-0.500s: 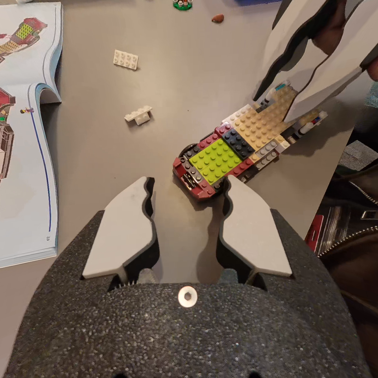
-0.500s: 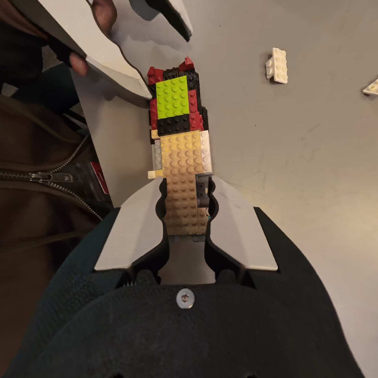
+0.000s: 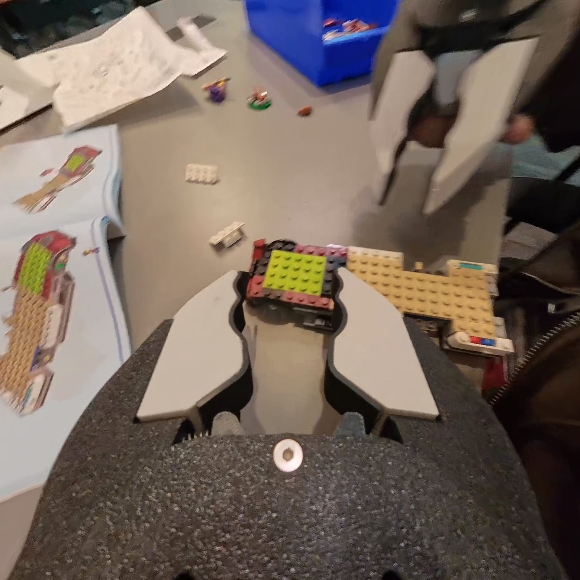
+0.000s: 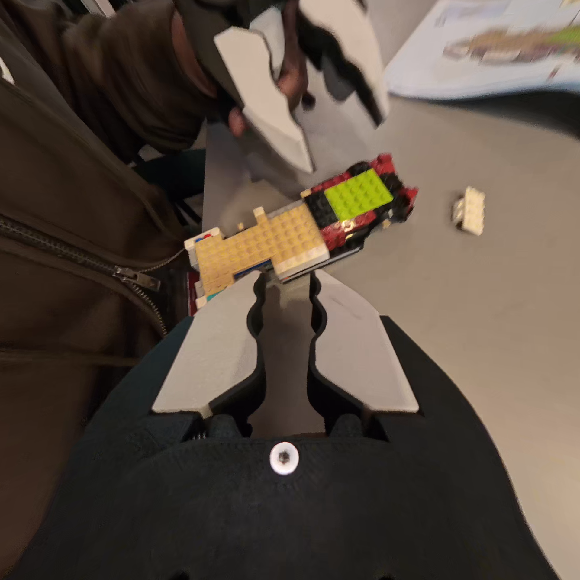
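A brick model lies on the grey table (image 3: pixel 282 157); it has a lime green, dark red and black nose (image 3: pixel 295 276) and a tan tail (image 3: pixel 417 288). My left gripper (image 3: pixel 288 276) hovers over the nose, open. The nose shows between its fingers, and the right finger (image 3: pixel 361 314) covers where the tan part begins. In the right wrist view the left gripper (image 4: pixel 345 146) stands clear of the model (image 4: pixel 273 238). My right gripper (image 4: pixel 287 277) is open and empty, its tips just short of the model's side. The left wrist view shows it (image 3: pixel 406 205) raised above the table.
An open instruction booklet (image 3: pixel 47 282) lies on the left, with loose paper sheets (image 3: pixel 119 69) behind it. Two small white pieces (image 3: pixel 201 173) (image 3: pixel 226 237) lie near the model. A blue bin (image 3: pixel 320 40) and small figures (image 3: pixel 260 99) stand at the back. A person's dark jacket (image 4: pixel 62 251) is at the table edge.
My right gripper let go of the model's tan tail and lifted away. My left gripper moved forward over the nose with its jaws narrower. The model now lies across both views.
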{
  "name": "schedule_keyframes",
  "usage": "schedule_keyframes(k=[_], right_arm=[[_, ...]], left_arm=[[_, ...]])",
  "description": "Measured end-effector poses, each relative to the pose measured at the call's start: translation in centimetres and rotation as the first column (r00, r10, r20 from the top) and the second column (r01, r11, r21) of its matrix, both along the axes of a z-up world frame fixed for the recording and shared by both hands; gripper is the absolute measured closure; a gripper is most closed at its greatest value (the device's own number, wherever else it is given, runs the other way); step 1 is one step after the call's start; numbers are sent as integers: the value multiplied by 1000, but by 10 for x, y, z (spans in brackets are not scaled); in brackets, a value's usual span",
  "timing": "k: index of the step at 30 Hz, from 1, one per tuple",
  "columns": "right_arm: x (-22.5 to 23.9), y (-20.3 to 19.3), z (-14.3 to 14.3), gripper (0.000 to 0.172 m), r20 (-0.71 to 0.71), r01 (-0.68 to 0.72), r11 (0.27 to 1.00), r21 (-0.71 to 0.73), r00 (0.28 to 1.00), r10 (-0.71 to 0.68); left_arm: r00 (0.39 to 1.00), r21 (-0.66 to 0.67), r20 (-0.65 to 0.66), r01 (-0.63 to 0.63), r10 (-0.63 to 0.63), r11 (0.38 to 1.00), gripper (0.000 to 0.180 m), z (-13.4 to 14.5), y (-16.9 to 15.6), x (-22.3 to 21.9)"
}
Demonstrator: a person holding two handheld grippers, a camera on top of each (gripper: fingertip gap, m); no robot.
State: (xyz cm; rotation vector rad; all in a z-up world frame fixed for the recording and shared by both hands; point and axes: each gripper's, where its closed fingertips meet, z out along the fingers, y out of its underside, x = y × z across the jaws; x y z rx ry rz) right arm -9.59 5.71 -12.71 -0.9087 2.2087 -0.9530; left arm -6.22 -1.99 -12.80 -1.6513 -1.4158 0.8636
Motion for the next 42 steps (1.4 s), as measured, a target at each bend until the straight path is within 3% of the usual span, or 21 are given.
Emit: schedule_keyframes(k=[7, 24, 42], right_arm=[[7, -32, -9, 147, -32, -98, 991, -89, 995, 95], [11, -43, -25, 152, -119, -268, 961, -73, 959, 258], [11, -44, -25, 155, -134, -202, 973, -107, 973, 188]], left_arm=[[981, -45, 90, 175, -171, 983, 144, -14, 29, -2], [970, -133, 140, 218, -199, 967, 160, -24, 29, -10], [971, -148, 135, 217, -197, 965, 164, -25, 30, -10]])
